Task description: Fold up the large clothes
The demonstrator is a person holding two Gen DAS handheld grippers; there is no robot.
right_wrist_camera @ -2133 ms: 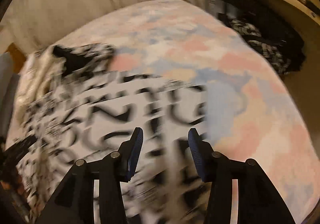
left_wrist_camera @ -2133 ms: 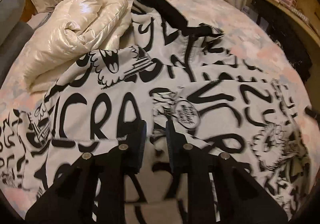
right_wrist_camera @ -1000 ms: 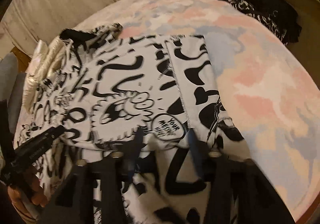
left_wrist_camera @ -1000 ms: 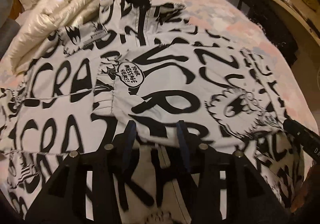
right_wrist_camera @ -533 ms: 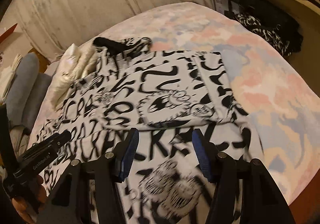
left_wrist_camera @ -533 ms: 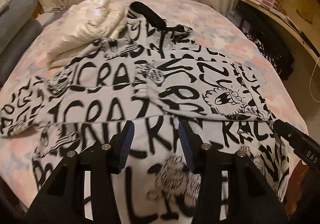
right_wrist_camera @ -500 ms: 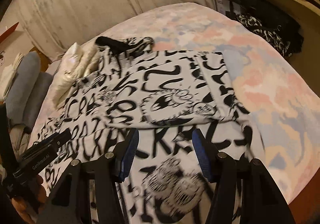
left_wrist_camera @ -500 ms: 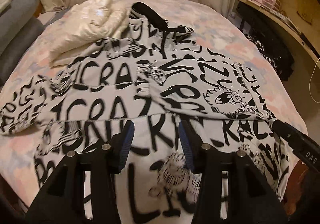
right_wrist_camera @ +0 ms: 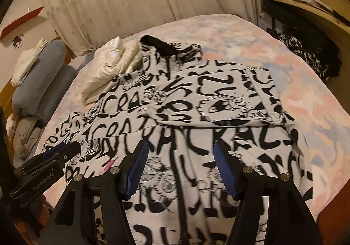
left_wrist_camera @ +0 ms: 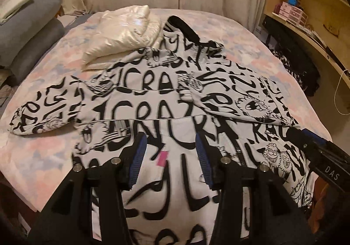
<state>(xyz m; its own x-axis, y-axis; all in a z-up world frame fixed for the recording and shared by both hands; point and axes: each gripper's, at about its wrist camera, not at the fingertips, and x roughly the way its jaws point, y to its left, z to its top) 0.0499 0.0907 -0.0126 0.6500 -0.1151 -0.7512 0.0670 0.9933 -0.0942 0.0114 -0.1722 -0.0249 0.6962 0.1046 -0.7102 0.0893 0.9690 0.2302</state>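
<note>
A white jacket [left_wrist_camera: 153, 113] with black graffiti lettering lies spread on the bed, its black collar [left_wrist_camera: 183, 26] at the far end. One sleeve [left_wrist_camera: 236, 100] is folded across the chest; the other sleeve [left_wrist_camera: 43, 113] stretches out to the left. My left gripper [left_wrist_camera: 170, 146] hovers open above the lower part of the jacket, nothing between its fingers. The right gripper [right_wrist_camera: 181, 151] hangs above the same jacket [right_wrist_camera: 196, 113] farther right; its jaws are opening and hold nothing. Each gripper shows in the other's view, the right gripper [left_wrist_camera: 317, 157] and the left gripper [right_wrist_camera: 48, 162].
A folded cream puffer jacket [left_wrist_camera: 122, 35] lies at the far left, touching the printed jacket. Grey pillows [left_wrist_camera: 28, 33] line the left edge of the bed [left_wrist_camera: 43, 157]. A wooden shelf [left_wrist_camera: 306, 15] and dark clothes [left_wrist_camera: 295, 65] stand on the right. Curtains hang behind.
Both grippers have drawn back and risen from the jacket, so the whole bed now shows. The right gripper's jaws stand wider apart than before.
</note>
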